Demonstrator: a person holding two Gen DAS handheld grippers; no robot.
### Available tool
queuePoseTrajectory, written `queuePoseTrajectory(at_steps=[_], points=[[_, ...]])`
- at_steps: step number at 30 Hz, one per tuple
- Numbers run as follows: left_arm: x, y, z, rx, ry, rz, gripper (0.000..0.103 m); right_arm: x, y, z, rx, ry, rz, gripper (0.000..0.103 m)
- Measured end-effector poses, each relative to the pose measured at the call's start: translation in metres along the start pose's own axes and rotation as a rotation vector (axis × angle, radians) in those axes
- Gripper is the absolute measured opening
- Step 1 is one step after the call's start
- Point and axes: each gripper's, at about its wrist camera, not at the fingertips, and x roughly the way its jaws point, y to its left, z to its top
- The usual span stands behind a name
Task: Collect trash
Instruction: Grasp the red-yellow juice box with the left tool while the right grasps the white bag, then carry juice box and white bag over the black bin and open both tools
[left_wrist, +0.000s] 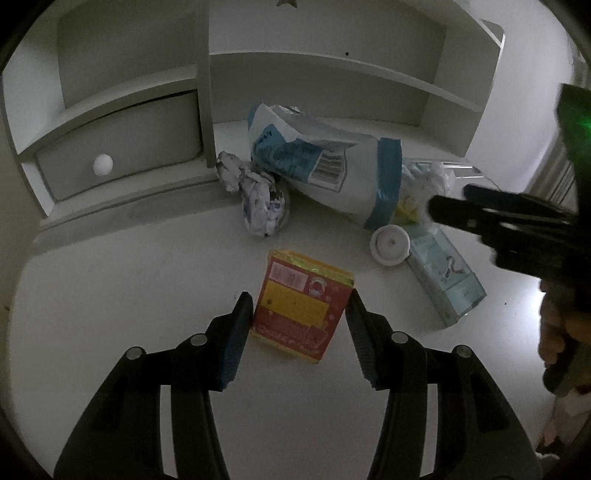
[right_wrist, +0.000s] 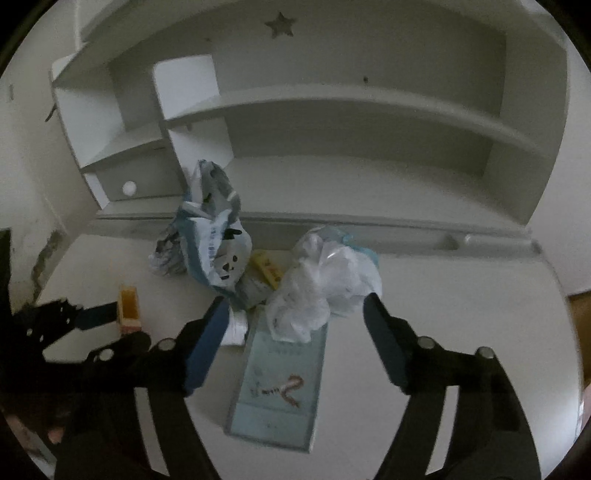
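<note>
On desk (left_wrist: 110, 295), L gripper (left_wrist: 299, 310) apart round red packet (left_wrist: 301, 302); R gripper (right_wrist: 295, 317) apart.

A red-and-yellow packet (left_wrist: 301, 303) lies flat on the surface. Behind it lie crumpled paper (left_wrist: 258, 195), a blue-and-white bag (left_wrist: 325, 166), a white lid (left_wrist: 390, 244) and a pale blue box (left_wrist: 447, 280).

A home, I'd say, likely a child's bedroom though the light is dim, white desk (right_wrist: 461, 314) with a built-in hutch of shelves (right_wrist: 332, 99), star cutout (right_wrist: 280, 24) in its back panel, small drawer (left_wrist: 122, 147) with round knob (left_wrist: 102, 164), household litter on the desktop
</note>
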Motion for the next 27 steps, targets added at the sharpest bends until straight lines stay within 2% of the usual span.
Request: queuePoseTrajectory(at_steps=[1, 4, 5, 6, 10, 15, 17, 20, 23, 25, 27], points=[[0.0, 0.001, -0.001, 0.0, -0.006, -0.002, 0.051, 0.006, -0.003, 0.001, 0.023, 0.014, 0.006, 0.067], [-0.002, 0.007, -0.005, -0.003, -0.018, -0.007, 0.051, 0.019, -0.011, 0.001, 0.07, 0.041, 0.035, 0.052], [0.008, 0.011, -0.004, -0.009, -0.014, -0.014, 0.051, 0.023, -0.013, 0.0, 0.085, 0.049, 0.055, 0.04], [0.007, 0.013, -0.004, -0.02, -0.016, -0.023, 0.051, 0.025, -0.016, -0.002, 0.098, 0.053, 0.073, 0.037], [0.005, 0.025, -0.007, -0.062, -0.015, -0.064, 0.05, 0.017, -0.02, -0.004, 0.116, 0.018, 0.087, 0.034], [0.007, 0.03, -0.007, -0.073, -0.018, -0.074, 0.05, -0.014, -0.019, -0.008, 0.11, -0.044, 0.109, 0.034], [0.006, 0.033, -0.007, -0.08, -0.02, -0.083, 0.05, -0.03, -0.018, -0.018, 0.08, -0.069, 0.077, 0.034], [0.017, 0.026, 0.001, -0.082, -0.019, -0.095, 0.05, -0.036, -0.028, -0.038, 0.08, -0.038, 0.026, 0.034], [0.013, 0.027, -0.002, -0.08, -0.023, -0.104, 0.049, -0.033, -0.036, -0.051, 0.115, 0.016, 0.053, 0.034], [0.011, 0.022, -0.002, -0.069, -0.025, -0.068, 0.049, -0.044, -0.038, -0.054, 0.119, 0.002, 0.059, 0.034], [0.009, 0.01, 0.0, -0.058, -0.025, -0.062, 0.049, -0.06, -0.042, -0.056, 0.124, -0.022, 0.065, 0.034]])
